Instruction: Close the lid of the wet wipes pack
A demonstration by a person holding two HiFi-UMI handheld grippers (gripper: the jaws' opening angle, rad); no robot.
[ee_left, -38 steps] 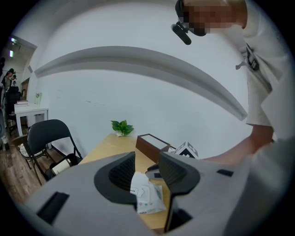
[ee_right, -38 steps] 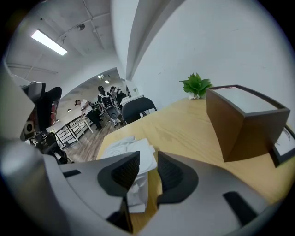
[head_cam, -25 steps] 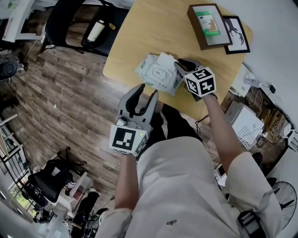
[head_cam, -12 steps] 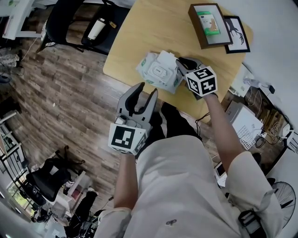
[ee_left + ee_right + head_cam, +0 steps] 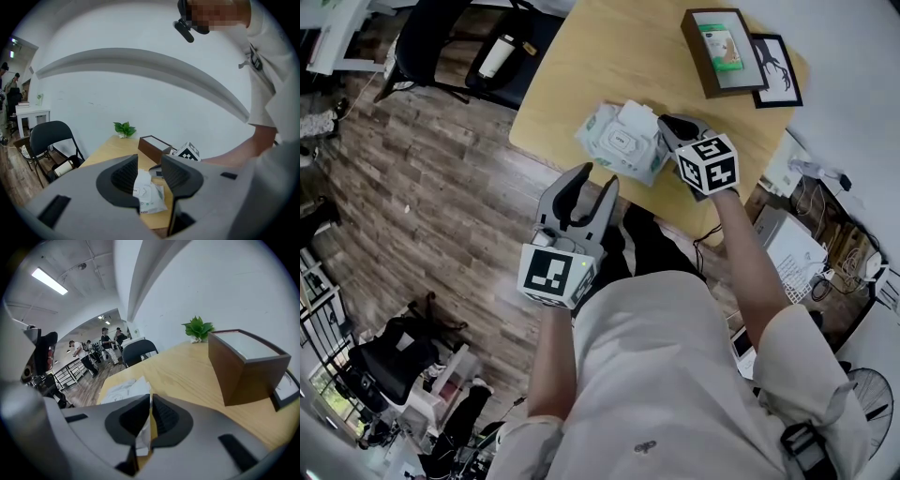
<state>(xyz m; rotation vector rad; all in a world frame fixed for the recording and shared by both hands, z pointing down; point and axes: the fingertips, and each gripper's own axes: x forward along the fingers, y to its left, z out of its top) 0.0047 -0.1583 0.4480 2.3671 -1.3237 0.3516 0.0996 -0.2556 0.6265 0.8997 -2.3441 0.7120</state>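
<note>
Right gripper (image 5: pixel 151 416) has just been squeezing its jaws in over the last moment, and now they're nearly together with a thin white flap (image 5: pixel 146 430) pinched between the pads, while pretty much everything else sits where it was a second ago. That flap stands up off the wet wipes pack (image 5: pixel 619 145), so my guess is it's the open lid, though I can't swear it isn't just a loose edge of the wrapper. If it is the lid, the grab is done and what's left is folding it down flat and pressing it. Left gripper (image 5: pixel 595 187) hangs back off the table (image 5: pixel 609 56), out over the wood floor, jaws apart and nothing in them; through its own camera the pack just shows in the gap, further off. Pack lies near the table's rounded near edge, on the person's side, so a hard push toward the person could slide it off. Past it there's plenty of bare tabletop before the brown box (image 5: pixel 717 52) and the black picture frame (image 5: pixel 773 66), both well apart from the pack, so folding the flap down shouldn't hit anything
</note>
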